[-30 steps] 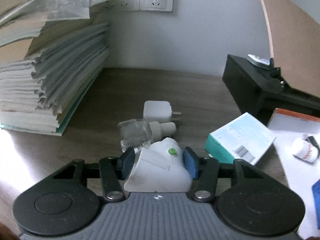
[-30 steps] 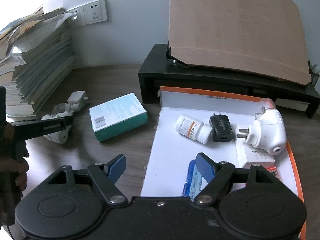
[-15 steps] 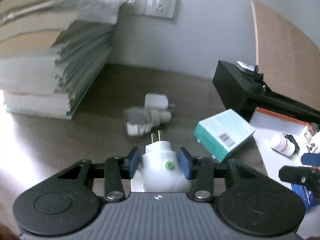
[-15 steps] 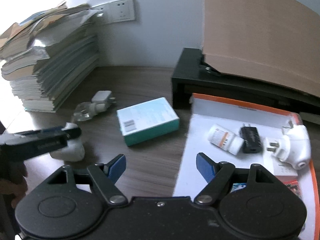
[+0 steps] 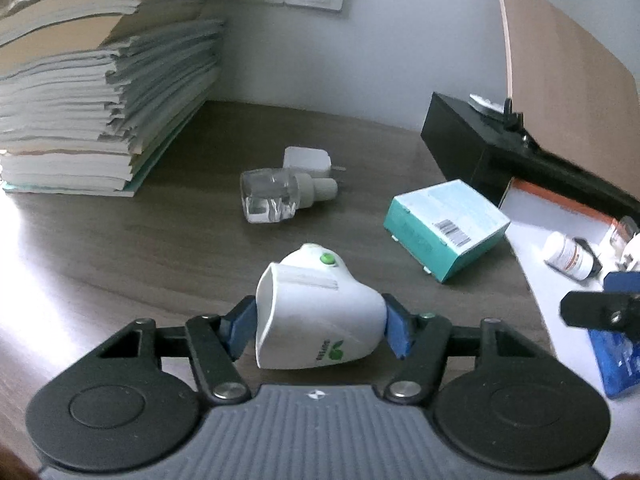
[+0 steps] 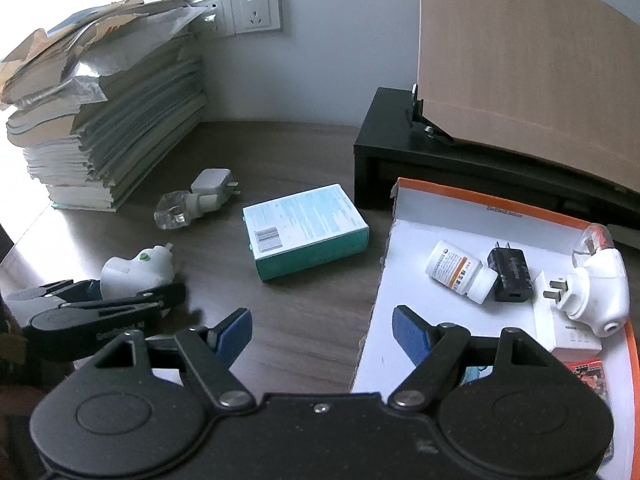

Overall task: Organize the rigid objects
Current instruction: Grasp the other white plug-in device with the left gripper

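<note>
White plug-in vaporizer (image 5: 316,312) on its side on the counter (image 5: 160,248), between the jaws of the left hand-held gripper (image 5: 318,326), now opening. Beyond: clear refill bottle (image 5: 272,196), white charger (image 5: 306,159), teal box (image 5: 446,228). Right hand-held gripper (image 6: 322,336) spread apart, empty, over the edge of the white tray (image 6: 420,232).

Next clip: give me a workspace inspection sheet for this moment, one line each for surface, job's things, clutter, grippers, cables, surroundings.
Surface: dark wood desk, glare at its left edge.
Job's things: white plug-in vaporizer lying between the left gripper's fingers; teal box, clear refill bottle and white charger loose on the desk; pill bottle, black charger and second vaporizer in the orange-edged tray.
Clutter: tall paper stack.
Grippers: left gripper opening around the vaporizer; right gripper open, empty.
Cables: nothing seen.
Surroundings: wall sockets, black stand, brown board.
</note>
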A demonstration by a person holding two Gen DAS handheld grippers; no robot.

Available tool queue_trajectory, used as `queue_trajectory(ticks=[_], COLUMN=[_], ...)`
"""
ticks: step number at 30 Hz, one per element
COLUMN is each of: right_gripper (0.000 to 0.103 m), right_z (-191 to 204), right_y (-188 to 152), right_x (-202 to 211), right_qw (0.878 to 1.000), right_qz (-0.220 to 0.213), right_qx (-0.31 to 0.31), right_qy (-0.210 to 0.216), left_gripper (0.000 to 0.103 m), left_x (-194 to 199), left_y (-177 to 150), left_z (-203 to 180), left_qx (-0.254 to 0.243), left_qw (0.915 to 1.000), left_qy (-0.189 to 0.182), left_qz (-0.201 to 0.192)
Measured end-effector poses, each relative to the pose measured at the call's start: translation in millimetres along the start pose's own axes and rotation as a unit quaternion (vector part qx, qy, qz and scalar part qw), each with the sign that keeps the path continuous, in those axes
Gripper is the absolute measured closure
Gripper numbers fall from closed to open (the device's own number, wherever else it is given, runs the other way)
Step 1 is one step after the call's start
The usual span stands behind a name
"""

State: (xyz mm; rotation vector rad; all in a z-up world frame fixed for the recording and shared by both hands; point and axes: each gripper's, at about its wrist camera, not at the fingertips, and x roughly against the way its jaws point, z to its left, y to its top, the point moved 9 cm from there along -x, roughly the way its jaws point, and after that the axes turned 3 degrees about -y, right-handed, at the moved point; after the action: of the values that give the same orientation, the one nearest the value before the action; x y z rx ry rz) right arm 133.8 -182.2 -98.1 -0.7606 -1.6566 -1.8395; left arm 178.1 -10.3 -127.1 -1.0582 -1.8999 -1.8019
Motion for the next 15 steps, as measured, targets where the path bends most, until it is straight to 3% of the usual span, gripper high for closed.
queue_trajectory(ticks=[10, 15], right_gripper=[0.012, 0.012], right_z=[21, 20], right_y=[25, 41], right_x=[-26, -40], right_qw=[1.000, 1.000], right_qz=[-0.006, -0.008], right_qx=[0.009, -0.016], right_qy=[0.020, 0.003], left_gripper=[0.042, 0.042], left_x=[21, 29], left_y=[17, 23], left_z=[10, 19], left_qx=[0.022, 0.037], left_qw=[0.9996, 0.9990], left_qy=[-0.003, -0.002], left_qz=[-0.017, -0.024])
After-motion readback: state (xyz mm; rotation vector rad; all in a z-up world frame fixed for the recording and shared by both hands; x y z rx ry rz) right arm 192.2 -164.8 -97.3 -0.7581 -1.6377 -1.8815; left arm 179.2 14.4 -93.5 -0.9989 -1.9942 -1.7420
